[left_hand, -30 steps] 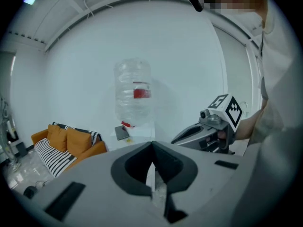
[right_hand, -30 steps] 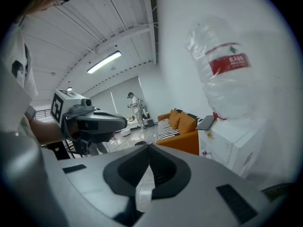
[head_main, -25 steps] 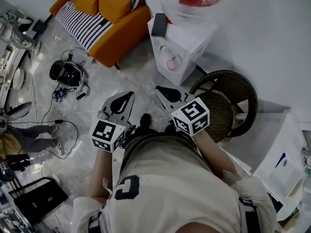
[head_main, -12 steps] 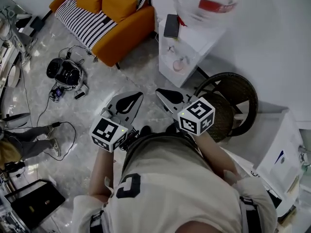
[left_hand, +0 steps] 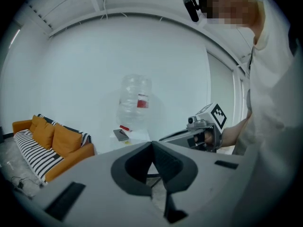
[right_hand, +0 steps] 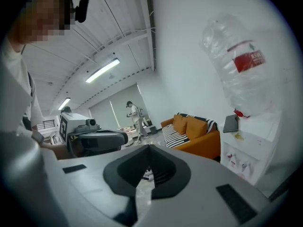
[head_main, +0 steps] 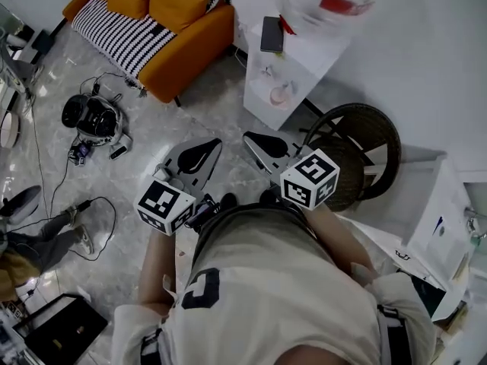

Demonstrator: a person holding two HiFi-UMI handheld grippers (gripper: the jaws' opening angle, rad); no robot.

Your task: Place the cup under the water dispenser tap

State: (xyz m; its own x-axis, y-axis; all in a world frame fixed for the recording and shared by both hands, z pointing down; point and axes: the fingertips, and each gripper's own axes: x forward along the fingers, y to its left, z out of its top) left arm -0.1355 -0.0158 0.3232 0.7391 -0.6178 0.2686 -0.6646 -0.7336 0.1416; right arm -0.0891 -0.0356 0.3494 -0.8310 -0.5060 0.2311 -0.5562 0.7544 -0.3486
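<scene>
Open grey floor [head_main: 217, 116] runs from the left gripper [head_main: 207, 147] and right gripper [head_main: 253, 140] to the water dispenser [head_main: 293, 59] against the far wall. A sofa [head_main: 163, 29] stands at its left and a wicker chair [head_main: 358, 147] at the near right. Both grippers are closed and empty. A pinkish shape [head_main: 280, 93] in the dispenser's front recess may be the cup; I cannot tell.

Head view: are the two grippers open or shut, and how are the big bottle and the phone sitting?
left gripper: jaws shut, nothing between them.
right gripper: jaws shut, nothing between them.
water bottle: upside down on top of the water dispenser.
phone: lying flat on the dispenser's top, beside the bottle.
</scene>
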